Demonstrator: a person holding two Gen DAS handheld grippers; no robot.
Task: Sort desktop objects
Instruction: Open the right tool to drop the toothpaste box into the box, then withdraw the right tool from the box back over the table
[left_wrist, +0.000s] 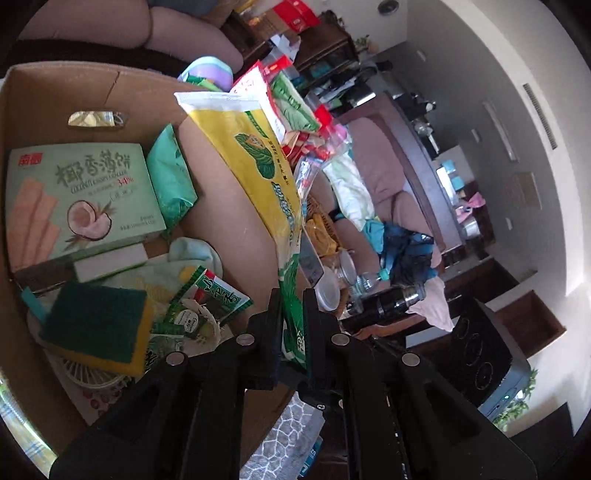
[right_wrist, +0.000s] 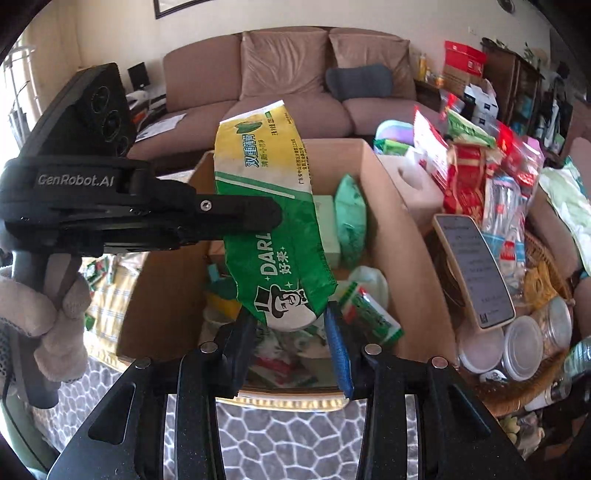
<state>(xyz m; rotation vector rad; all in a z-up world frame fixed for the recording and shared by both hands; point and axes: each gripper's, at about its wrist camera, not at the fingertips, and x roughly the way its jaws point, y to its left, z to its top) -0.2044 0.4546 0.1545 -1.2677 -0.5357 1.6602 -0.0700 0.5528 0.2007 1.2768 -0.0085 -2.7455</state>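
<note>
Toothpaste pack (left_wrist: 266, 162) pinched in left claw (left_wrist: 291, 325), fingers nearly closed on lower end, held over cardboard box (left_wrist: 48, 92). Right claw (right_wrist: 290, 328) spread wide, flanking pack's end, contact unclear, not gripping.

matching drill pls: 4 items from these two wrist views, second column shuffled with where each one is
Items:
1. toothpaste tube
2. scouring sponge
3. phone
4. coconut wafer box

Places:
A. lying flat on the clutter right of the cardboard box
B. clamped in the left tongs, above the box
C. inside the box, against its far wall
D. inside the box, near end, on top of other items

Pairs: 1-B, 2-D, 3-A, 4-C
</note>
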